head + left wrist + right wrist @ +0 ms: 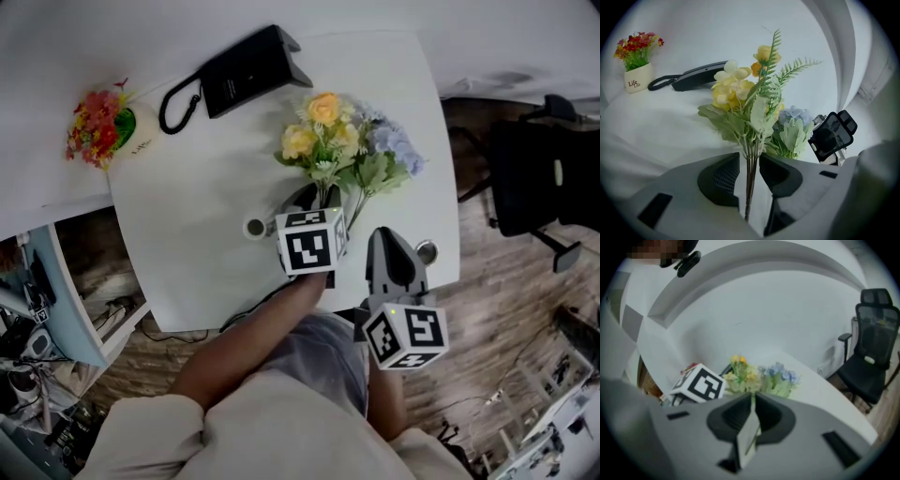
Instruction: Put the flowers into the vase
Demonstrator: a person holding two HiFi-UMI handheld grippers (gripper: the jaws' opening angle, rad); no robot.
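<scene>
**Tabletop count: two flower bunches, one at each tool**

One white pot (pixel 139 141) of red blooms sits at the 10 o'clock edge of the tabletop (pixel 206 187). One matte black telephone (pixel 248 70) with a coiled cord lies at 12 o'clock. One small white round-rimmed vessel (pixel 254 227) stands at 9 o'clock of the left tool (pixel 750 164). That tool's jaws stand apart. The thin brown stems of the yellow bunch (pixel 319 127) run between them, not pinched. The blue bunch (pixel 394 150), pale and soft-leaved, sits at 3 o'clock of the yellow. The right tool (pixel 753 399) is closed on a thin green stem leading toward it. The tabletop is smooth, white and round-cornered. The floor (pixel 506 309) is wood plank. One black mesh chair (pixel 534 178) stands at far right.
</scene>
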